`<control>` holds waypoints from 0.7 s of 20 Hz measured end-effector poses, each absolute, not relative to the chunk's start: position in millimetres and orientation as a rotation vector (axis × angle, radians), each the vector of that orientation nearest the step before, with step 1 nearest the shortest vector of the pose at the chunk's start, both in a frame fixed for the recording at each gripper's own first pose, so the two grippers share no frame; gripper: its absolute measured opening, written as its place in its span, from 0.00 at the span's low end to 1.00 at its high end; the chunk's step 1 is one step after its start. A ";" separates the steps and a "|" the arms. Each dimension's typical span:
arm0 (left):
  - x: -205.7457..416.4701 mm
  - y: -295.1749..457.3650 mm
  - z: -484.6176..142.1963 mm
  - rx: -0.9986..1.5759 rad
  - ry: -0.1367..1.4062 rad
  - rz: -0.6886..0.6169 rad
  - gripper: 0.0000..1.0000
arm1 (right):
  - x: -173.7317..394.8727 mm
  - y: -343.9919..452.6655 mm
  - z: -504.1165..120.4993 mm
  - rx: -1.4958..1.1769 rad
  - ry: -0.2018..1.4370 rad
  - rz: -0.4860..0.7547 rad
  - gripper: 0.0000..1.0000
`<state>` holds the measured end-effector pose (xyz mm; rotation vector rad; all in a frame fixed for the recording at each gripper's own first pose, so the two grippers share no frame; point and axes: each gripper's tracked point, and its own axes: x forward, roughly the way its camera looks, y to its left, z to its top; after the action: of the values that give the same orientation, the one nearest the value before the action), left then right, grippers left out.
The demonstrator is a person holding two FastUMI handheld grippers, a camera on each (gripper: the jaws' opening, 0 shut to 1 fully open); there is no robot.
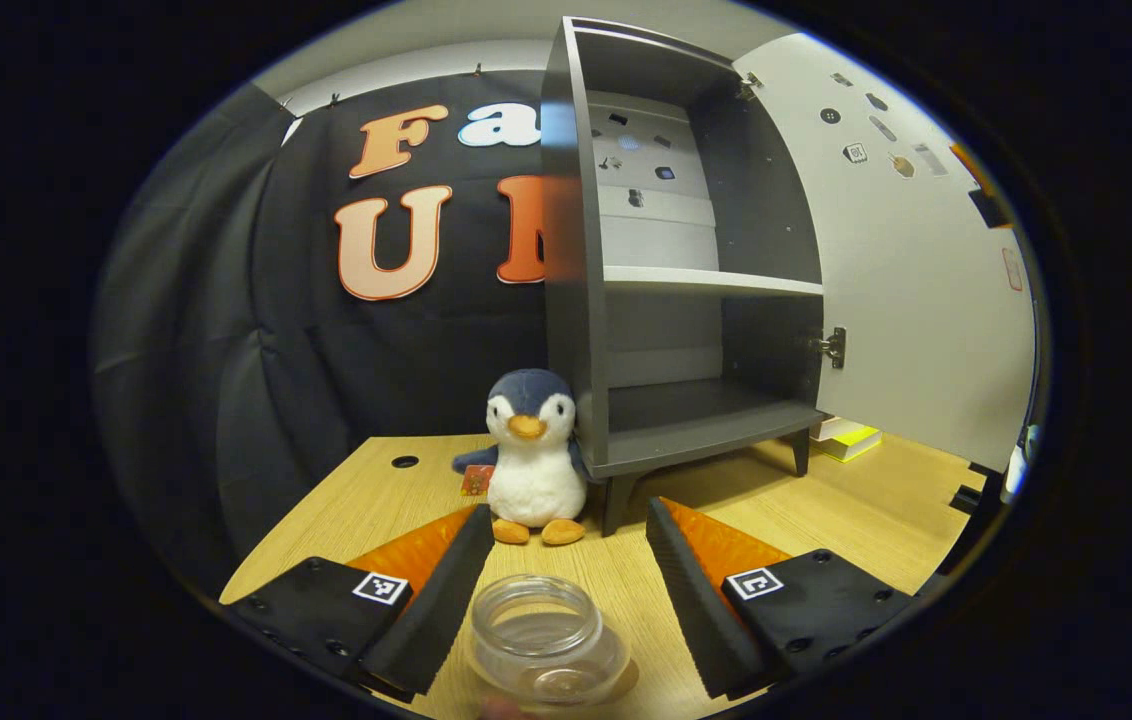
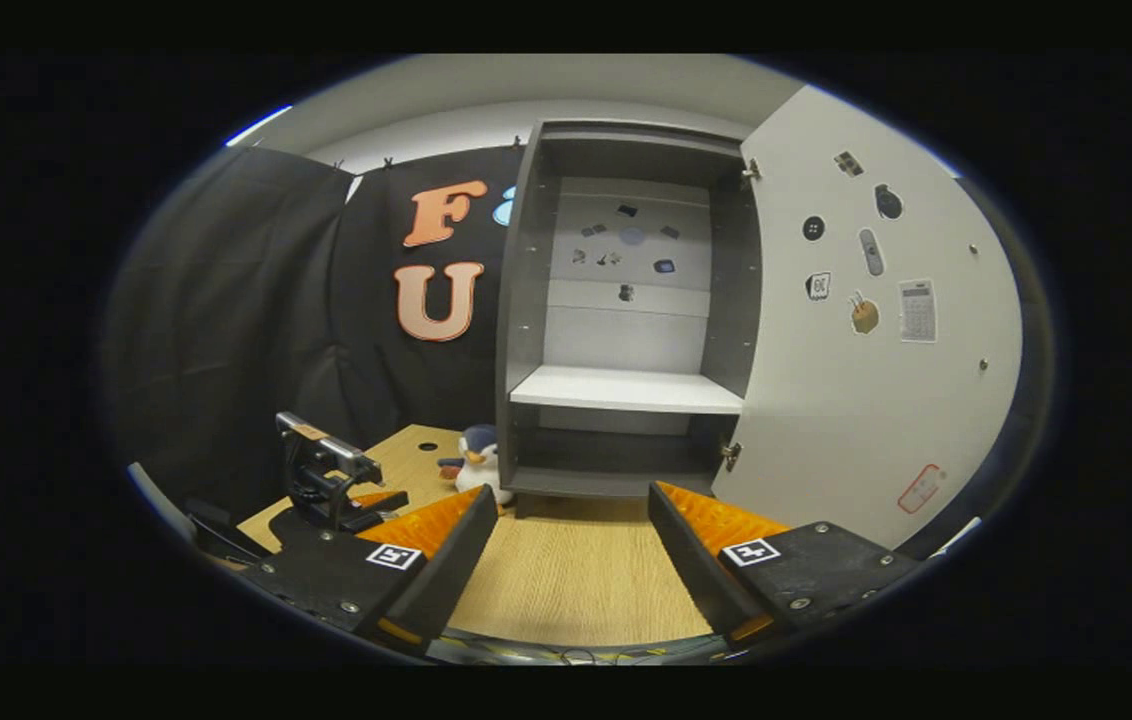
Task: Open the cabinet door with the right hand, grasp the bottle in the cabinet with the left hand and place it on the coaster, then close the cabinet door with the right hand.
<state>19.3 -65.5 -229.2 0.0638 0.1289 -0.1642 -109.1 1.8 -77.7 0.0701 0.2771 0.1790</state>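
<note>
In the left gripper view, the left gripper (image 1: 559, 590) is wide open and holds nothing. The clear bottle (image 1: 546, 640) stands on the table (image 1: 826, 510) between its fingers, at 6 o'clock. A toy penguin (image 1: 531, 455) sits beside the cabinet (image 1: 666, 280), whose door (image 1: 916, 270) hangs open at 3 o'clock.

In the right gripper view, the right gripper (image 2: 571, 545) is wide open too, with nothing in it. The left gripper shows at 9 o'clock.

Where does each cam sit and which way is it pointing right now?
Left gripper view: rides the left gripper, low over the table, facing the open cabinet; own fingers flank the bottle.
Right gripper view: rides the right gripper, farther back, square to the cabinet; own fingers plus the left gripper.
Shared: cabinet, open door, penguin, table.
</note>
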 end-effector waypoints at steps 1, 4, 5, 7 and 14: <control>19.9 -65.2 -223.8 0.063 0.122 -0.162 0.99 | -108.9 -0.4 -77.6 0.072 0.275 0.176 0.94; 19.5 -64.0 -206.2 0.065 0.100 -0.153 0.99 | -108.4 -7.0 -75.4 0.078 0.264 0.165 0.94; 18.7 -63.5 -199.3 0.066 0.093 -0.149 0.99 | -108.3 -10.2 -74.2 0.080 0.259 0.161 0.94; 19.0 -63.2 -185.2 0.064 0.077 -0.141 0.99 | -106.7 -11.8 -76.8 0.079 0.246 0.149 0.94; 14.7 -65.3 -119.1 0.079 0.032 -0.093 1.00 | -110.0 -43.8 -55.0 0.073 0.190 0.113 0.94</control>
<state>14.7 -65.3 -119.1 0.0793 0.0316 -0.0929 -110.0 -43.8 -55.0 0.0729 0.1899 0.1128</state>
